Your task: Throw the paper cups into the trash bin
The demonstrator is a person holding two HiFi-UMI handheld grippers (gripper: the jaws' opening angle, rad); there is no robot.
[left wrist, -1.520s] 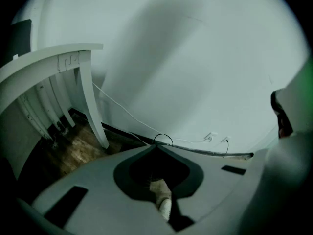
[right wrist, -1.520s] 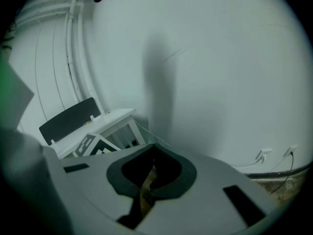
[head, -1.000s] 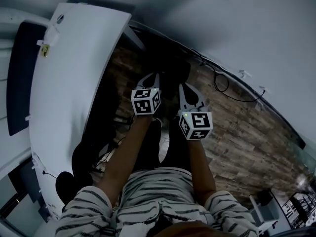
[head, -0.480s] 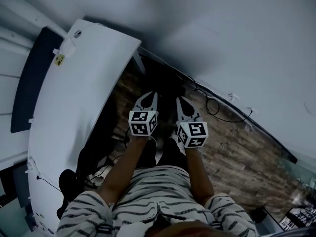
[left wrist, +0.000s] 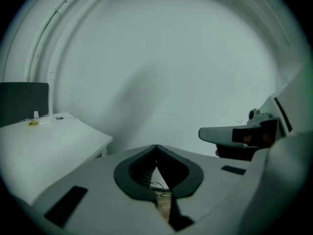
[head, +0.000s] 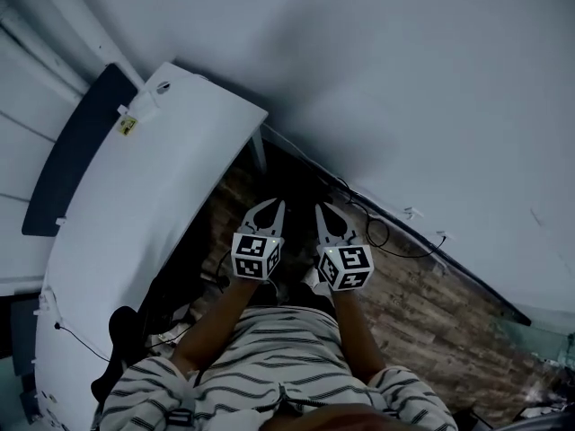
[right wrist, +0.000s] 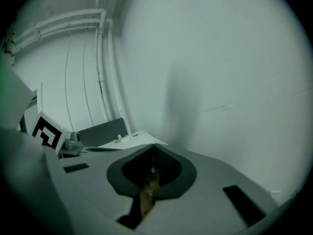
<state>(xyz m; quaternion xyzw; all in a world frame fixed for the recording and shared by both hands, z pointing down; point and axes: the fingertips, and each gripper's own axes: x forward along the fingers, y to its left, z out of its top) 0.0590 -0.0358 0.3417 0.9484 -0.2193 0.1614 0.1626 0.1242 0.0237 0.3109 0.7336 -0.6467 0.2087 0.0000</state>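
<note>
No paper cup or trash bin shows in any view. In the head view my left gripper [head: 272, 206] and right gripper [head: 324, 211] are held side by side over the wooden floor, pointing at a white wall [head: 404, 88]. Both are shut with nothing between the jaws. In the left gripper view the gripper's [left wrist: 156, 147] dark tips meet, and the right gripper [left wrist: 234, 136] shows at the right edge. The right gripper view shows its gripper's [right wrist: 154, 145] tips meeting too, with the left gripper's marker cube [right wrist: 46, 131] at the far left.
A white table [head: 135, 205] runs along the left, with a dark panel [head: 76, 155] behind it. Black cables [head: 377, 232] lie on the floor by the wall's base. A dark object [head: 121, 330] sits under the table's near end.
Both grippers have slid lower in the head view and drawn closer together. The wall fills more of the picture. Both jaws stay shut.
</note>
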